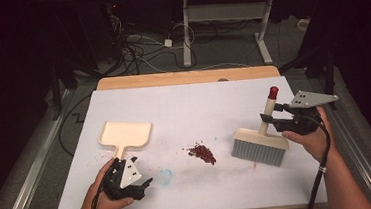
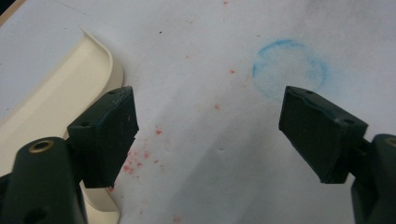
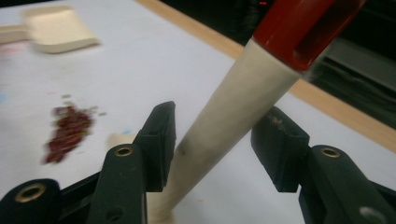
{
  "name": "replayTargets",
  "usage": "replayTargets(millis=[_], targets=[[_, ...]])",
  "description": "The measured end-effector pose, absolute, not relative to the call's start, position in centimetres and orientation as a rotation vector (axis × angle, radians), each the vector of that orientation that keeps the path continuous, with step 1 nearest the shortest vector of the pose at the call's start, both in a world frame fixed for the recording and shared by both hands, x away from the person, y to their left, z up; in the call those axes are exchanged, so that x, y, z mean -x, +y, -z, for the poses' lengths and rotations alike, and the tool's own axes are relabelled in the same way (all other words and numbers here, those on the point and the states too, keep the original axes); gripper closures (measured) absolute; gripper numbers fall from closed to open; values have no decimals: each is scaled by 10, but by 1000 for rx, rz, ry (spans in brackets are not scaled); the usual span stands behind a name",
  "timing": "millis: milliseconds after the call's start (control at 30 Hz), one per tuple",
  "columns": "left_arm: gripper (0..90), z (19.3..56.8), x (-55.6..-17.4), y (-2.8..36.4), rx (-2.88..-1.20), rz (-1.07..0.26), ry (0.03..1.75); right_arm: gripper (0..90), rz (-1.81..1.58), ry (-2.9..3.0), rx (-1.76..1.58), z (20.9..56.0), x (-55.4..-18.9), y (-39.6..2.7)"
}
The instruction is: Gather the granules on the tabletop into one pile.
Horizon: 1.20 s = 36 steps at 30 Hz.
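At table right: right gripper (image 1: pixel 270 116) fingers loose around brush handle (image 3: pixel 233 116) | left gripper (image 1: pixel 140 184) wide, dustpan (image 2: pixel 56 102) cropped

The setting was a lab or recording studio rather than a home. A table (image 1: pixel 186 77) with a pale wooden edge, covered by a white sheet (image 1: pixel 199 108), stood on grey carpet, ringed by black drapes that kept the surroundings dark. Beyond the table's far edge, well past the right tool (image 1: pixel 270 118), loose cables (image 1: pixel 139 50) and a white plug block (image 1: pixel 168 42) lay tangled on the floor beside the white metal legs of a second bench (image 1: pixel 226 11). Aluminium rails (image 1: pixel 28 172) ran along both sides of the table, just outside the left tool (image 1: pixel 144 185) and the right one.
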<state>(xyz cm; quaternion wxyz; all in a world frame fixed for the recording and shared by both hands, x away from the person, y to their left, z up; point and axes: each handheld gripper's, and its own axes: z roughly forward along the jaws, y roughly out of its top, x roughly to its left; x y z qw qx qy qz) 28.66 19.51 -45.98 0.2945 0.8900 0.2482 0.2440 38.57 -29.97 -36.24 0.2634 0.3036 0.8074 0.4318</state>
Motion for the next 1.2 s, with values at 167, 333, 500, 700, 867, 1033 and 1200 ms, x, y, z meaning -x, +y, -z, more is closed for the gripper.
replayTargets(millis=[167,333,500,700,867,1033,1200], targets=[[189,461,-288,194,-2376,-644,657,511,-1081,2095,-937,369,-405,-287],[189,462,-290,193,-2392,-637,652,426,-954,2087,-993,381,-433,-267],[189,463,-290,193,-2389,-638,650,324,-967,1999,-1010,379,-449,-254],[187,460,-290,196,-2358,-652,660,317,-1016,1987,-983,380,-438,-251],[182,455,-290,198,-2312,-683,675,304,-1141,1964,-996,386,-419,-262],[171,451,-293,200,-2267,-714,691,275,-1200,1930,-951,387,-390,-269],[170,448,-290,203,-2226,-753,706,245,-1215,1889,-904,392,-359,-272]])
